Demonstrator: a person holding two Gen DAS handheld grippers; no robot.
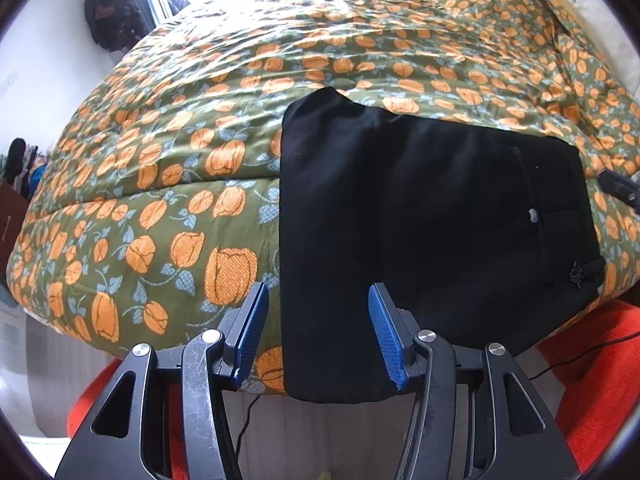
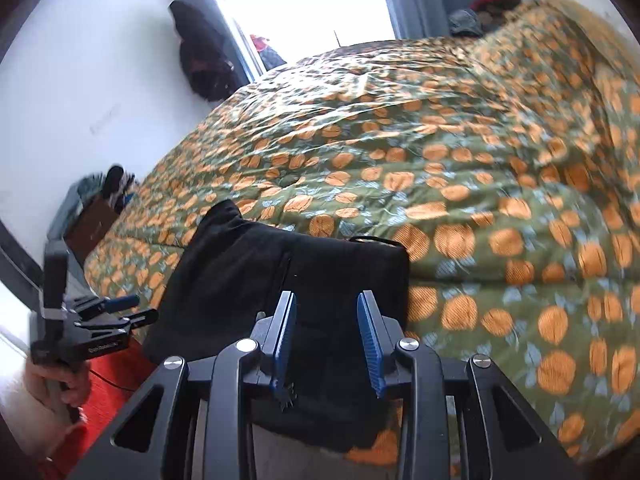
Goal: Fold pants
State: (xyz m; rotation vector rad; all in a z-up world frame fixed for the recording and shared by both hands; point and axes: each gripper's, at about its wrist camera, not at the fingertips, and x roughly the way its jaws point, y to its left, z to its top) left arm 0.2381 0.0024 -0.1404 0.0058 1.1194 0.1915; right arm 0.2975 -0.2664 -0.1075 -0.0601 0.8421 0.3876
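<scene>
Pants [image 1: 432,216] folded on floral quilt [image 1: 200,140], just ahead of left tongs [image 1: 316,328] and right tongs [image 2: 326,340], both agape, empty.

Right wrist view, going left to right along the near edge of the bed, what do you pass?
Left tool held in a hand → black pants → right tool, open over the pants → flowered bedspread.

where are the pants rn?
The black pants lie folded on the floral quilt at the bed's near edge, just ahead of both open grippers, right of centre in the left wrist view.
</scene>
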